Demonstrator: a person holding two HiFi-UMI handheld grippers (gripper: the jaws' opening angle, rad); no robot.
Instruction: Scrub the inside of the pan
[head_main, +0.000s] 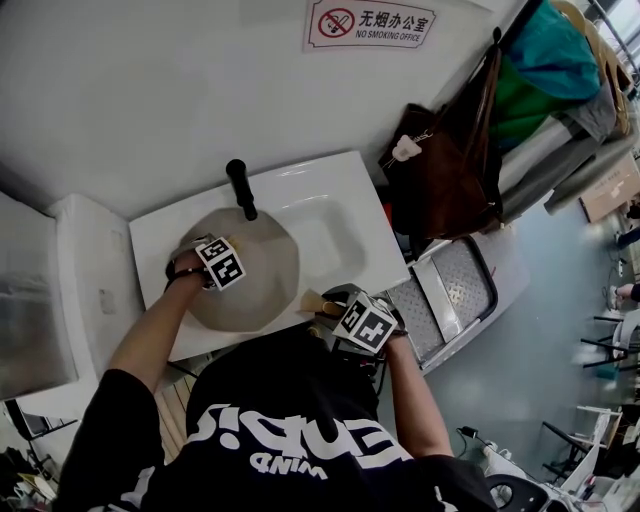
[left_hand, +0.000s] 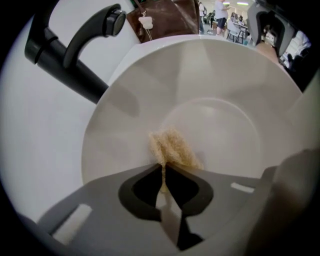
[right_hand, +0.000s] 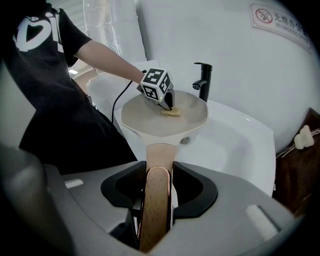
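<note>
two claws shared it: my right gripper (right_hand: 159, 175) clamped the handle (right_hand: 156, 205) at 4 o'clock of the pan (head_main: 265, 278), steadying it over the sink (head_main: 335, 215); my left gripper (left_hand: 164, 172) pinched the scrub pad (left_hand: 172, 147) against its inside.

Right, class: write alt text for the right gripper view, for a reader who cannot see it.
The right gripper clamps the wooden handle of the pan, holding it over a white sink. Across the pan, the left gripper holds a tan scrubber against its inside; a black tap stands behind.
</note>
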